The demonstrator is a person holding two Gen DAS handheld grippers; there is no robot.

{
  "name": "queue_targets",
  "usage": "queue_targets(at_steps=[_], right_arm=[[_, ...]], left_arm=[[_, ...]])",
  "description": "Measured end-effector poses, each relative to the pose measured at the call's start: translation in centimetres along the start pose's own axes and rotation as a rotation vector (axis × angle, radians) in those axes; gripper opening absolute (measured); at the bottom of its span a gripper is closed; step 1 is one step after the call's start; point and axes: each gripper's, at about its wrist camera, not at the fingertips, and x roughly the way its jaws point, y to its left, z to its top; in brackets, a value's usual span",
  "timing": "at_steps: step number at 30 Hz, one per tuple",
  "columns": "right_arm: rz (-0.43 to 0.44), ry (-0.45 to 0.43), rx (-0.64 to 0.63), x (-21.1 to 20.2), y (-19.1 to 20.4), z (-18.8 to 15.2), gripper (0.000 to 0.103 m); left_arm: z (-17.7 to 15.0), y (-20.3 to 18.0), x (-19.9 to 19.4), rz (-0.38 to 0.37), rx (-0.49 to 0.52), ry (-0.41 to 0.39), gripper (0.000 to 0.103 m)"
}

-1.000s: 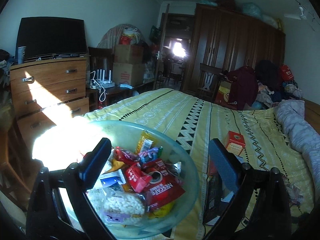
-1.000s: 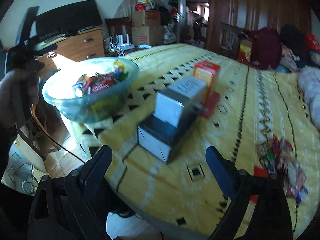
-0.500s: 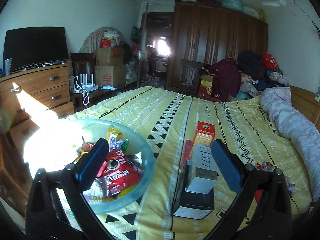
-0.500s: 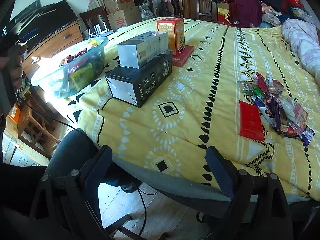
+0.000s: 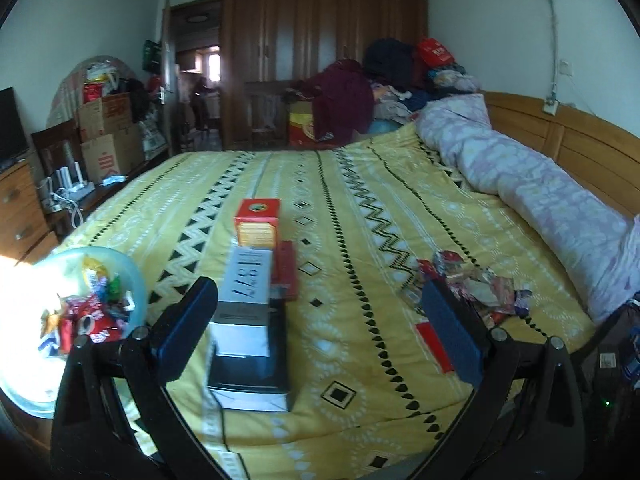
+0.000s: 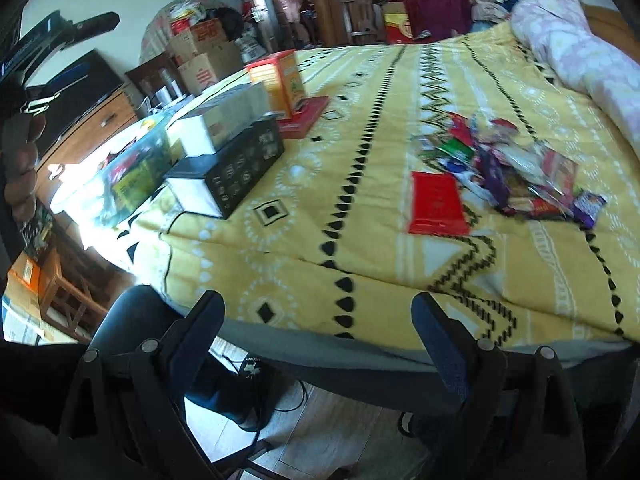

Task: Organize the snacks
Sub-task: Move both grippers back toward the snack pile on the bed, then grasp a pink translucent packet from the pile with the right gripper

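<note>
A pile of loose snack packets (image 6: 516, 168) lies on the yellow bedspread (image 6: 360, 184), with a flat red packet (image 6: 436, 204) beside it; the pile also shows in the left wrist view (image 5: 476, 284). A clear bowl of snacks (image 5: 80, 312) sits at the bed's left edge, also seen in the right wrist view (image 6: 120, 172). My left gripper (image 5: 320, 332) is open and empty above the bed, facing stacked boxes (image 5: 250, 328). My right gripper (image 6: 316, 340) is open and empty, below the bed's near edge.
A red-orange carton (image 5: 258, 222) stands behind the stacked boxes on a flat red box (image 5: 286, 276). A rolled purple quilt (image 5: 532, 196) lies along the right. A wooden dresser (image 5: 20, 208), cardboard boxes (image 5: 108, 140) and a wardrobe (image 5: 320, 52) surround the bed.
Both grippers swung to the right: the bowl slid to the left edge of the left wrist view and the snack pile came into view. Both stayed open.
</note>
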Motion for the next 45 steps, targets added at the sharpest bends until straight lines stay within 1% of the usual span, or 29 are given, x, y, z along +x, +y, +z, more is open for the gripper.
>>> queue_targets(at_steps=[2,4,7,9,11,12,14,15,16,17,18,19,20,22,23,24,26,27,29,30,32,33,34,35,37,39,40,42,45], right_arm=[[-0.019,-0.022,0.043,-0.5,-1.7,0.2,0.096],[-0.037,-0.059,0.09,-1.4,-3.6,0.6,0.096],[-0.029,-0.094,0.174,-2.4,-6.9,1.6,0.096],[0.023,-0.125,0.29,-2.9,-10.6,2.9,0.095],[0.063,-0.171,0.424,-3.4,-14.8,4.4,0.091],[0.063,-0.192,0.503,-3.4,-17.6,5.3,0.088],[0.025,-0.212,0.622,-2.8,-23.0,7.1,0.082],[0.003,-0.196,0.678,-1.9,-25.6,7.9,0.079],[-0.012,-0.178,0.739,-0.8,-28.1,8.4,0.073],[-0.022,-0.157,0.778,0.3,-29.9,8.9,0.072],[-0.043,-0.117,0.807,2.0,-31.9,9.6,0.071],[-0.069,-0.093,0.818,3.3,-33.2,10.1,0.068],[-0.09,-0.073,0.799,5.0,-34.1,10.9,0.068],[-0.1,-0.056,0.727,7.5,-34.2,12.4,0.068],[-0.085,-0.039,0.696,9.2,-33.9,13.2,0.068],[-0.066,-0.019,0.672,10.7,-33.6,13.6,0.071],[-0.017,0.006,0.66,13.2,-32.9,14.1,0.072],[0.004,0.024,0.647,14.3,-31.9,14.3,0.072],[0.0,0.058,0.555,15.8,-28.8,14.6,0.074],[0.034,0.075,0.51,16.5,-27.0,14.8,0.074],[0.143,0.087,0.505,17.4,-24.5,14.6,0.074],[0.175,0.102,0.49,17.8,-23.2,14.6,0.073],[0.179,0.126,0.461,18.3,-21.6,14.7,0.073],[0.166,0.137,0.428,18.3,-20.4,14.8,0.073],[0.177,0.131,0.373,17.3,-18.3,15.0,0.073],[0.251,0.053,0.365,14.3,-17.2,15.4,0.072],[0.263,0.018,0.348,12.8,-16.7,15.6,0.072],[0.199,-0.042,0.302,9.5,-15.9,15.5,0.072],[0.123,-0.035,0.257,6.9,-15.8,13.8,0.072]], left_arm=[[-0.1,-1.8,1.9,-0.05,0.011,0.045,0.097],[-0.4,-3.6,4.2,-0.096,0.039,0.107,0.085],[-1.6,-6.0,7.4,-0.132,0.077,0.21,0.072],[-2.5,-7.2,8.7,-0.142,0.092,0.255,0.072],[-3.4,-8.1,9.6,-0.153,0.098,0.29,0.072],[-3.6,-8.4,10.0,-0.158,0.099,0.307,0.072],[-4.2,-9.0,11.0,-0.159,0.105,0.342,0.072],[-4.3,-9.1,11.5,-0.16,0.104,0.354,0.072],[-4.4,-9.0,11.8,-0.163,0.098,0.363,0.072],[-4.5,-8.9,12.2,-0.164,0.092,0.37,0.073],[-4.6,-8.7,12.6,-0.162,0.086,0.377,0.073],[-4.7,-8.5,13.0,-0.159,0.081,0.384,0.073],[-4.9,-8.2,13.3,-0.157,0.075,0.391,0.073],[-5.2,-7.6,13.8,-0.15,0.065,0.403,0.073],[-5.4,-7.3,13.9,-0.147,0.061,0.411,0.073],[-5.7,-6.9,14.0,-0.143,0.057,0.419,0.073],[-6.0,-6.4,14.3,-0.139,0.054,0.429,0.073],[-6.2,-6.1,14.3,-0.137,0.052,0.432,0.073],[-6.6,-5.6,14.5,-0.132,0.04,0.442,0.073],[-6.7,-5.3,14.6,-0.132,0.032,0.446,0.073],[-6.8,-4.9,14.6,-0.128,0.023,0.447,0.073],[-6.8,-4.8,14.5,-0.124,0.022,0.448,0.074],[-6.9,-4.6,14.4,-0.121,0.019,0.448,0.074],[-6.8,-4.4,14.3,-0.121,0.017,0.445,0.074],[-6.9,-4.0,14.0,-0.119,0.014,0.437,0.074],[-7.1,-3.6,13.6,-0.115,0.005,0.432,0.075],[-7.3,-3.3,13.8,-0.114,-0.002,0.436,0.075],[-7.7,-3.2,13.8,-0.119,-0.015,0.444,0.075],[-8.2,-3.6,13.8,-0.135,-0.005,0.454,0.075]])
